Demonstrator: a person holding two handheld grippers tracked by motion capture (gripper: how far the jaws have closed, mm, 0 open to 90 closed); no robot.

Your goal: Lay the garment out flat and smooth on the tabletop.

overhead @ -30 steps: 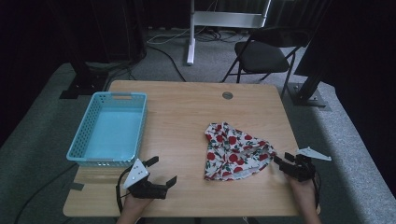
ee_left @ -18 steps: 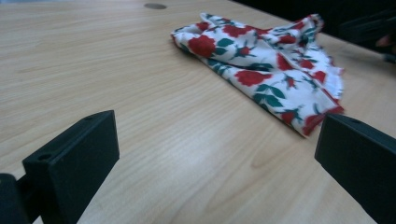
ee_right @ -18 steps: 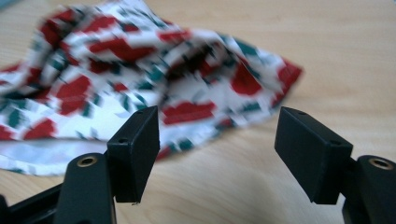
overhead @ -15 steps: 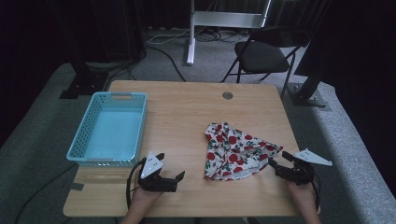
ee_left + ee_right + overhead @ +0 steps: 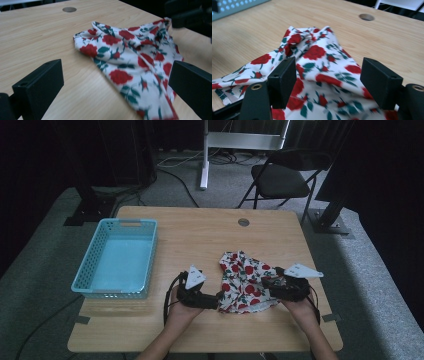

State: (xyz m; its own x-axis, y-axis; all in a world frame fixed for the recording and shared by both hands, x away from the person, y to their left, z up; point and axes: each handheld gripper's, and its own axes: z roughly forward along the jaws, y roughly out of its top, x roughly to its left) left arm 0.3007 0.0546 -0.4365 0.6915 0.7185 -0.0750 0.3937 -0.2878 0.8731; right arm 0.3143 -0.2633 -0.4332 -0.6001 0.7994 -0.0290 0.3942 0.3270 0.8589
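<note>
A white cloth with red roses lies crumpled on the wooden table, right of centre near the front. My left gripper is at the cloth's lower left edge. In the left gripper view it is wide open, with the cloth lying ahead and between the jaws. My right gripper is over the cloth's right edge. Its jaws have just been opening and stand open around a raised fold of cloth, without pressing on it. The right gripper also appears dark at the far side of the cloth.
A light blue plastic basket stands on the table's left side, its corner in the right gripper view. A round cable hole is at the back. A black folding chair stands behind the table.
Both hands moved inward toward the cloth. The left gripper travelled right to its left edge, and the right gripper moved left onto its right edge.
</note>
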